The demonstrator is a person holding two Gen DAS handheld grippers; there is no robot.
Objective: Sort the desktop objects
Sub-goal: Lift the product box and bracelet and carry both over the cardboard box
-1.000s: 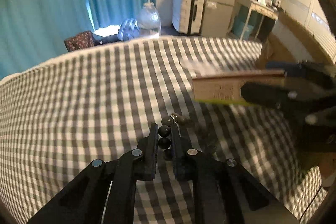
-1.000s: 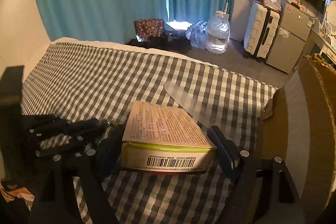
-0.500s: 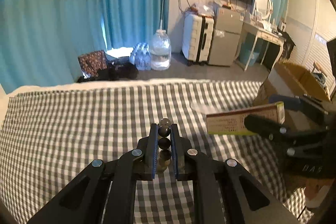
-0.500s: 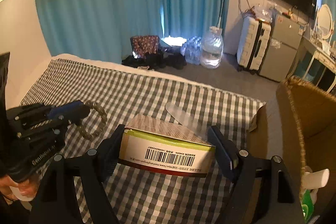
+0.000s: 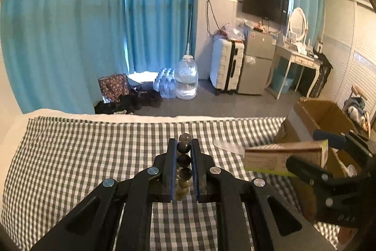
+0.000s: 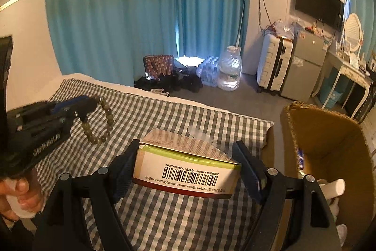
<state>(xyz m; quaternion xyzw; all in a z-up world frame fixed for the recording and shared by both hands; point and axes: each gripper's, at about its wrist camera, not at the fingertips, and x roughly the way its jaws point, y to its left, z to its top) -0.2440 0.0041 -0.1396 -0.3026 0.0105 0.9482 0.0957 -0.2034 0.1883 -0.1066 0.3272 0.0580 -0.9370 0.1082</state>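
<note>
The bead bracelet [image 6: 98,121], pinched by the left claw [image 5: 183,147], and the box [image 6: 188,164], squeezed by the right claw [image 6: 185,171], have been lifted off the checked bed [image 6: 164,215], ready for the cardboard box [image 6: 329,133] on the right.

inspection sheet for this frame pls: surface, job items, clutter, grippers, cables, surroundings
Surface: checked cloth, laid flat.
Job's things: bead bracelet and barcoded box, both lifted off the cloth; clear flat piece lies on it; open cardboard box at the right edge, items inside.
Clutter: nothing seen on the cloth besides these.
Grippers: left gripper shut on the bracelet; right gripper shut on the box's two ends.
Cables: wires hang on the wall near the TV.
Surroundings: teal curtains, water jug, suitcase, small fridge, dressing table.
</note>
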